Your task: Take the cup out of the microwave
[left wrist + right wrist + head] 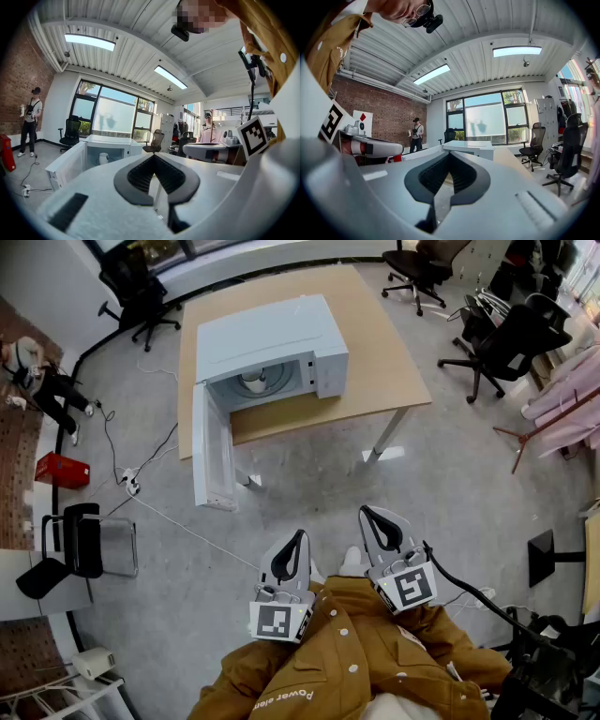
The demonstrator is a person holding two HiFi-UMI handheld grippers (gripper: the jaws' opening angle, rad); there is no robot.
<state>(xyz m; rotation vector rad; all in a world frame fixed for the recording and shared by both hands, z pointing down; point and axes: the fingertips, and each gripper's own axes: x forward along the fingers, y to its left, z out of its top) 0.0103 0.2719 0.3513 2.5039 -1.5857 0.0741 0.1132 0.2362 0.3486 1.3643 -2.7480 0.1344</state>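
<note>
A white microwave (272, 334) stands on a wooden table (375, 352), with its door (211, 451) swung wide open toward me. Inside it sits a white cup (253, 382), which also shows small in the left gripper view as the cup (103, 158) in the open cavity. Both grippers are held close to my body, well short of the table. My left gripper (301, 533) is shut with nothing between its jaws, its tips (153, 155) meeting. My right gripper (365, 511) also has its tips together (450, 153) and holds nothing.
Grey floor lies between me and the table, crossed by a white cable (178, 526) with a power strip (130, 482). Office chairs (506, 343) stand at the right and back. At the left are a black chair (80, 540), a red box (62, 470) and a person (37, 381).
</note>
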